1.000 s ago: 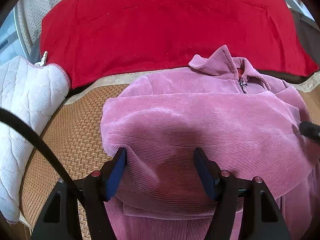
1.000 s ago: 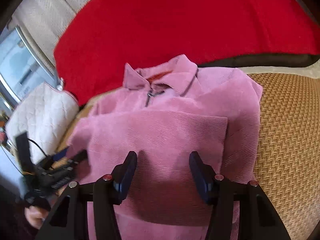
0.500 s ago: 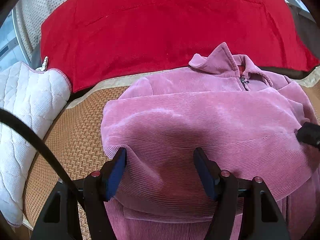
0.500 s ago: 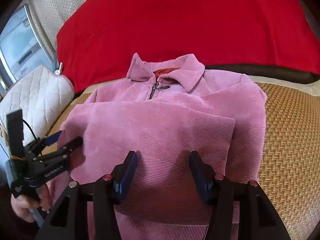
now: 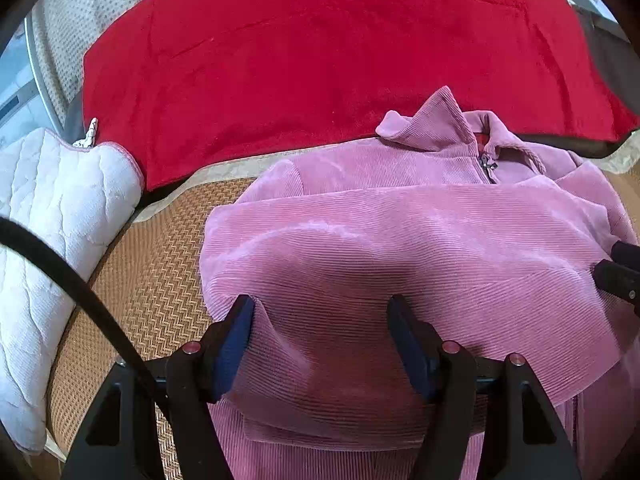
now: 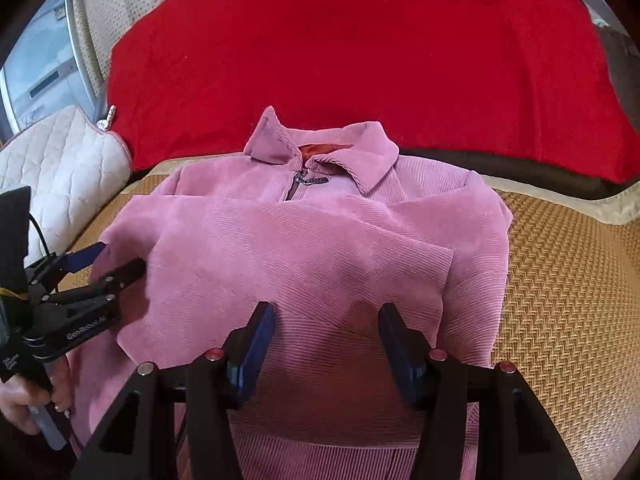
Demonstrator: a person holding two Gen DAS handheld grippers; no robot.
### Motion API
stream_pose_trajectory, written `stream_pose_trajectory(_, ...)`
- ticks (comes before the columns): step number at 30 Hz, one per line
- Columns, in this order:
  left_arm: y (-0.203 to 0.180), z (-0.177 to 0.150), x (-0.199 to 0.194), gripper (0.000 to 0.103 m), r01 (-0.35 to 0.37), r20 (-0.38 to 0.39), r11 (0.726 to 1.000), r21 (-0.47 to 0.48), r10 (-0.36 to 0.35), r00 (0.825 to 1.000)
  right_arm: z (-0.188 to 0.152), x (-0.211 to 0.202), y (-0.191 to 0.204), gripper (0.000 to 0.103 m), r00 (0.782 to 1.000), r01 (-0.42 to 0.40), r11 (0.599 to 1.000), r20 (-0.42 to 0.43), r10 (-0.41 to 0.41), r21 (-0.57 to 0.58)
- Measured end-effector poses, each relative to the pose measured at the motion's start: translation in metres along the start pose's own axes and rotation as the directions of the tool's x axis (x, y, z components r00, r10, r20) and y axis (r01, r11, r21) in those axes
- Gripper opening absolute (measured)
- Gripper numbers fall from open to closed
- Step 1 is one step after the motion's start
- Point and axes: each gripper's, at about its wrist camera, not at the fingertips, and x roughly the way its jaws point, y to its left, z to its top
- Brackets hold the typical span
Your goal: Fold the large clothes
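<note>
A pink corduroy jacket [image 5: 400,240] [image 6: 300,248] lies collar-away on a woven mat [image 5: 160,280]. Its zip is closed and both sleeves are folded across the chest. My left gripper [image 5: 320,308] stands open over the jacket's left side, its fingers apart with cloth lying beneath them. My right gripper [image 6: 326,312] is open over the lower middle of the jacket, and nothing is pinched. In the right wrist view the left gripper [image 6: 112,262] shows at the jacket's left edge, held by a person's hand [image 6: 24,404]. The right gripper's fingertips [image 5: 618,276] peek in at the left wrist view's right edge.
A red blanket [image 5: 320,60] [image 6: 360,60] lies just behind the collar. A white quilted cushion [image 5: 52,220] [image 6: 68,160] sits at the left of the mat. Bare mat [image 6: 568,280] stretches to the jacket's right. A black cable [image 5: 80,292] crosses the left wrist view.
The right gripper has rolled, so the jacket now sits level and centred in its view. The left gripper has barely moved. Both pairs of jaws keep the same width.
</note>
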Motion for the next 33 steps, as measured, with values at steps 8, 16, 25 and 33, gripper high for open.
stream_pose_trajectory(8, -0.002, -0.003, 0.004, 0.070, -0.004, -0.005, 1.000, 0.003, 0.004, 1.000, 0.001, 0.000, 0.006, 0.058, 0.999, 0.031, 0.999, 0.010, -0.030, -0.036)
stream_pose_trajectory(16, -0.006, -0.005, 0.007, 0.072, -0.011, -0.010, 1.000, 0.020, 0.011, 1.000, 0.001, 0.000, 0.007, 0.059, 0.999, 0.039, 0.998, 0.009, -0.039, -0.042)
stream_pose_trajectory(25, 0.011, 0.003, -0.017, 0.072, -0.028, 0.095, 0.999, -0.044, 0.032, 0.995, 0.002, 0.000, 0.007, 0.059, 0.999, 0.040, 0.998, 0.009, -0.039, -0.044)
stream_pose_trajectory(33, 0.025, 0.001, 0.016, 0.073, -0.021, -0.058, 0.996, -0.086, 0.016, 0.998, 0.008, -0.013, 0.001, 0.059, 0.998, 0.023, 1.000, 0.062, -0.021, -0.020)
